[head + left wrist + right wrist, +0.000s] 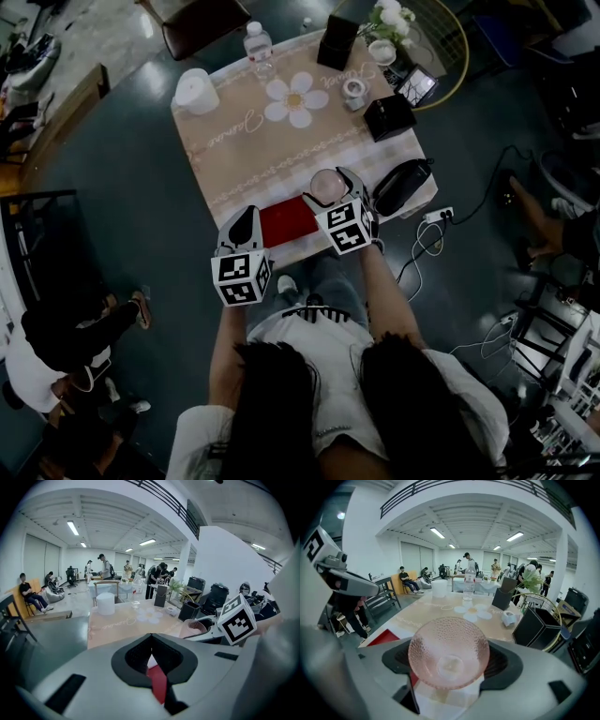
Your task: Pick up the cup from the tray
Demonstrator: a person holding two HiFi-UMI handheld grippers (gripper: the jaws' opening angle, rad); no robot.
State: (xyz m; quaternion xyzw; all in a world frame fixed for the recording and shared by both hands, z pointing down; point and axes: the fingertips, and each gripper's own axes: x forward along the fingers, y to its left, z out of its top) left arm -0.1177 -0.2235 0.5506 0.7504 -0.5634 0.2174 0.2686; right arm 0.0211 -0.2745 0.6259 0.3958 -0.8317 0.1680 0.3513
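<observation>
The right gripper (336,191) is pinching the pink cup (449,651) by the red tray (286,223), while the left gripper (241,225), fingers pressed together, is hovering alongside.

The cup (449,652) is clear pink glass, dimpled all over, and the tray (287,221) is plain red. The surface (253,141) wears a tan cloth with white lace bands, white script and one large white daisy. The right tongs (449,660) are pale grey with black pads, their marker cube (343,228) patterned in black-and-white squares.
</observation>
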